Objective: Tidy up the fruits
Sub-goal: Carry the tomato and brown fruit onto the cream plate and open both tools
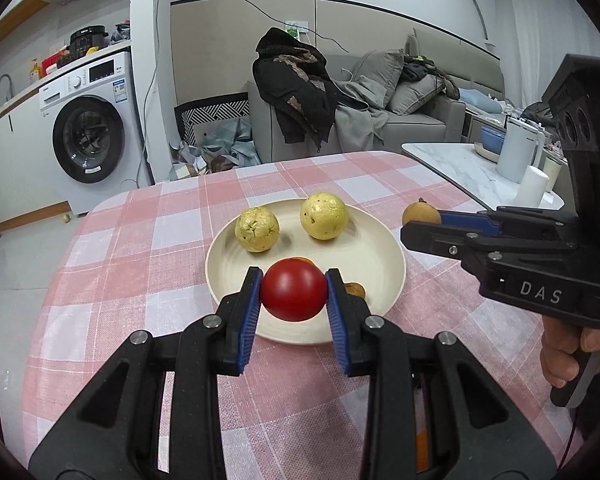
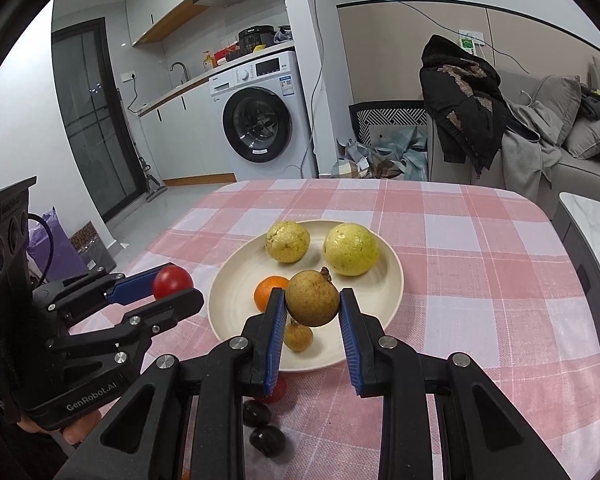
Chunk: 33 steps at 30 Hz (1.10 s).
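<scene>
The left gripper point(image 1: 294, 292) is clamped on a red tomato point(image 1: 294, 290), its blue pads pressed against both sides, and holds it above the near edge of the cream plate point(image 1: 228, 264). From the right wrist camera, that same gripper point(image 2: 176, 286) hangs left of the plate, the tomato point(image 2: 172, 280) pinched at its tip, and the words "GenRobot.AI" read along its black body.

On the plate, two yellow-green guavas point(image 2: 288, 241) point(image 2: 351, 249) sit side by side at the far side. Nearer in lie an orange tangerine point(image 2: 270, 292) and a small tan fruit point(image 2: 299, 336). The left wrist view hides the tangerine almost wholly behind the tomato.

Only the right wrist view shows what lies off the plate on the pink checked tablecloth point(image 2: 480, 280): a second red fruit point(image 2: 278, 390) just at the plate's near rim, and two dark, glossy fruits point(image 2: 257, 413) point(image 2: 267, 442) a little nearer the camera.

The right gripper point(image 2: 312, 300) has a brown, rough-skinned round fruit point(image 2: 312, 298) between its blue pads, held over the plate's near half; the left pad touches it, the right looks barely apart. In the left wrist view, that gripper point(image 1: 422, 218) sits right of the plate with "DAS" printed on its housing, the brown fruit point(image 1: 420, 214) at its tip.

Beyond the plate, a white washing machine point(image 1: 88, 132) stands to the left; its label is too small to read.
</scene>
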Available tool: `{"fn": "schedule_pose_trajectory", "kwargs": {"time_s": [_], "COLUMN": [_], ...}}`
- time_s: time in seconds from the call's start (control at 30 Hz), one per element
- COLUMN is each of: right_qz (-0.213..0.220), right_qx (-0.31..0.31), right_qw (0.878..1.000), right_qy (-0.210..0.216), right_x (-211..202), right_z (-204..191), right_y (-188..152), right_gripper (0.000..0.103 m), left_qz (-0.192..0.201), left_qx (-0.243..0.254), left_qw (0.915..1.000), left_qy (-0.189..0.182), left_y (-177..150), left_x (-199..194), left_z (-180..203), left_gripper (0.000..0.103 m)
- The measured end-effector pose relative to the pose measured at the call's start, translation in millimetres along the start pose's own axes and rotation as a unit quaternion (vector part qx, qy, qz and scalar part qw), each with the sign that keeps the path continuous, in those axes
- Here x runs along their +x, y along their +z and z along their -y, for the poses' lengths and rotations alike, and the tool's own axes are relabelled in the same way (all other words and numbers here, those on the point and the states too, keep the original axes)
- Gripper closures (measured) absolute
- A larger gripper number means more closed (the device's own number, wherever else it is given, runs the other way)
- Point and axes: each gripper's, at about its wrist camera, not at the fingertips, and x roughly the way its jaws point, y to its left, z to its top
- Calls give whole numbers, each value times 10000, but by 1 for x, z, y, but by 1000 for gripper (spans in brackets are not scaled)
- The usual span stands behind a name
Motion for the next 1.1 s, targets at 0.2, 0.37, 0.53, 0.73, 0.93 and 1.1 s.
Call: {"fn": "schedule_pose_trajectory", "kwargs": {"time_s": [0.2,0.37,0.53,0.73,0.93,1.1], "right_qz": [-11,-145,-389,-583,-620,-644], "right_qx": [43,180,315,539,373,222], "right_qw": [10000,9997,9987,9968,9972,9975], "right_qy": [41,44,-43,-62,-166,-205], "right_x": [8,25,43,55,60,63], "right_z": [-3,1,11,23,19,13], "right_y": [6,5,-1,-5,-10,-12], "right_gripper": [76,76,76,76,76,75], "left_qz": [-37,-112,-176,-241,-270,-296], "left_qx": [-84,-236,-323,-388,-390,-361], "left_qw": [10000,9996,9992,9988,9987,9988], "left_qy": [29,90,155,174,164,152], "left_y": [4,4,0,-4,-8,-9], "left_x": [8,21,37,53,61,65], "left_z": [-1,-9,-20,-27,-28,-28], "left_gripper": [74,74,74,74,74,74]}}
